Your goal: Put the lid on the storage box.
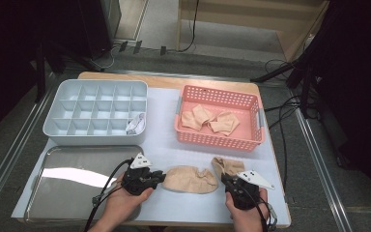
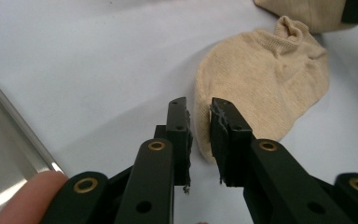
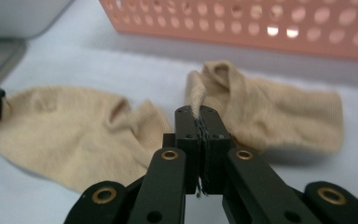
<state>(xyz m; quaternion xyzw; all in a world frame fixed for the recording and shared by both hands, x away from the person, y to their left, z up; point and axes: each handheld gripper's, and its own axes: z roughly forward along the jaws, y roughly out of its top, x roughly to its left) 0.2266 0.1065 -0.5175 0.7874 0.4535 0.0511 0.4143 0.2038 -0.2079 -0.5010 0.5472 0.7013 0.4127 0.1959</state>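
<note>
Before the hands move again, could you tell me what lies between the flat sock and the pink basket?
Bare white table cover; in the high view nothing lies between the flat sock and the pink basket.

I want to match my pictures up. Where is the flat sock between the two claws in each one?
High view: the flat sock lies low in the middle, on the table's white cover.
Left gripper view: it fills the upper right, its near edge between the parted jaws.
Right gripper view: it lies at the left.
Shared landmark: the second sock, just beside it.
</note>
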